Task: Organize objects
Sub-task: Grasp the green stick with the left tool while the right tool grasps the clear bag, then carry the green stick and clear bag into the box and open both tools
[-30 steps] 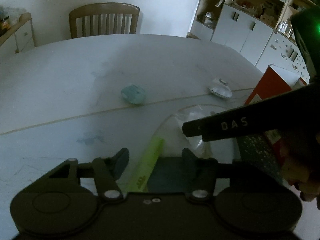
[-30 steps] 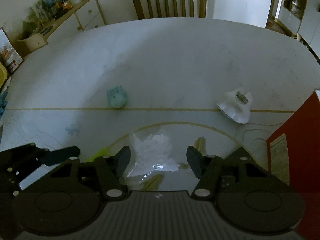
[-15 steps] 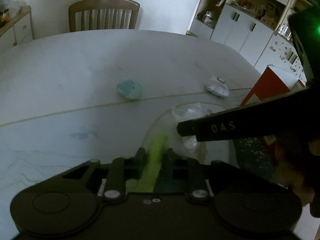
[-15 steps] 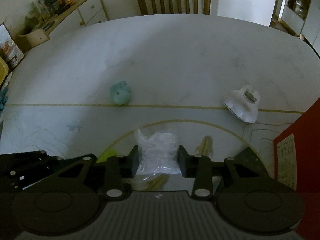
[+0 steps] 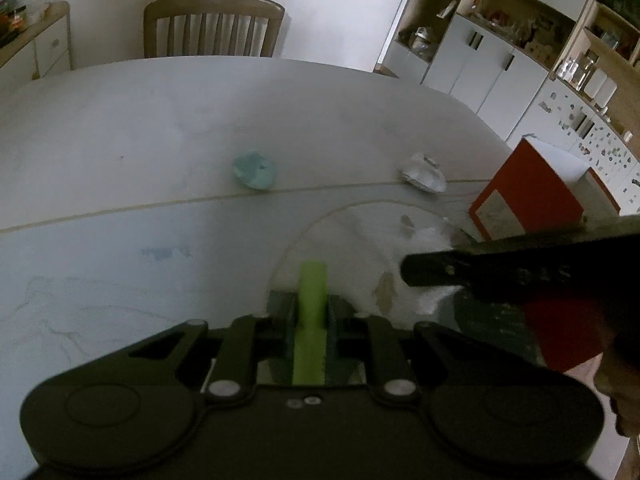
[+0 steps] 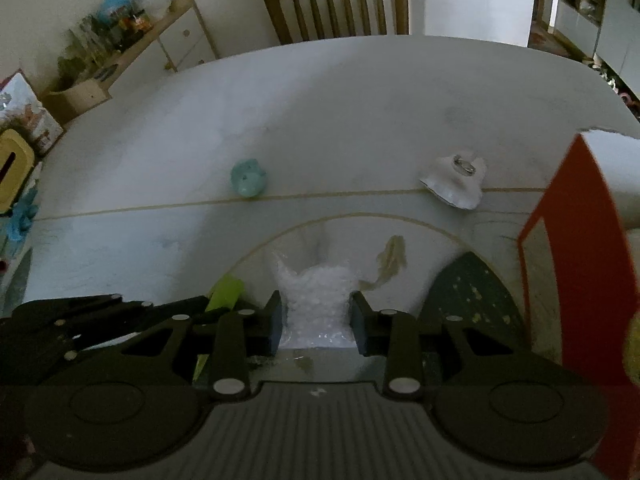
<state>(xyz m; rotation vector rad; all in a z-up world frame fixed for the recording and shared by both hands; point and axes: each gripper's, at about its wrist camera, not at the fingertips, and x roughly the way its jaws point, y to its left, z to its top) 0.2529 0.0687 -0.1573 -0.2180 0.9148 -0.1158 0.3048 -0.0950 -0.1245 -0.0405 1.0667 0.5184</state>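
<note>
Nearest, the left gripper [image 5: 311,322] has its jaws drawn in tight on a green highlighter [image 5: 311,312], which sticks out forward along the fingers, its far tip clear of the pads. Just to the right, the right gripper [image 6: 315,322] has closed partway onto a crinkled clear plastic bag [image 6: 316,300]; the jaws press into its sides, and the bag bulges out ahead of them.

Both things sit at the near edge of the white table [image 6: 360,112], inside the curved tan line. The step in hand looks like getting the pen into the bag. To do it well, I'd say the right gripper should keep the bag's mouth facing left and lift it off the table a little, while the left tips the pen toward the opening. Thin plastic will likely slip or fold shut if pulled hard, so a slow feed seems best. I cannot tell where the bag's mouth is.

Farther out, a pale teal lump [image 6: 248,178] rests on the straight tan line, and a crumpled white object [image 6: 454,184] lies to its right. A red box [image 6: 580,280] stands at the right edge. At the far side is a wooden chair [image 6: 336,4].
</note>
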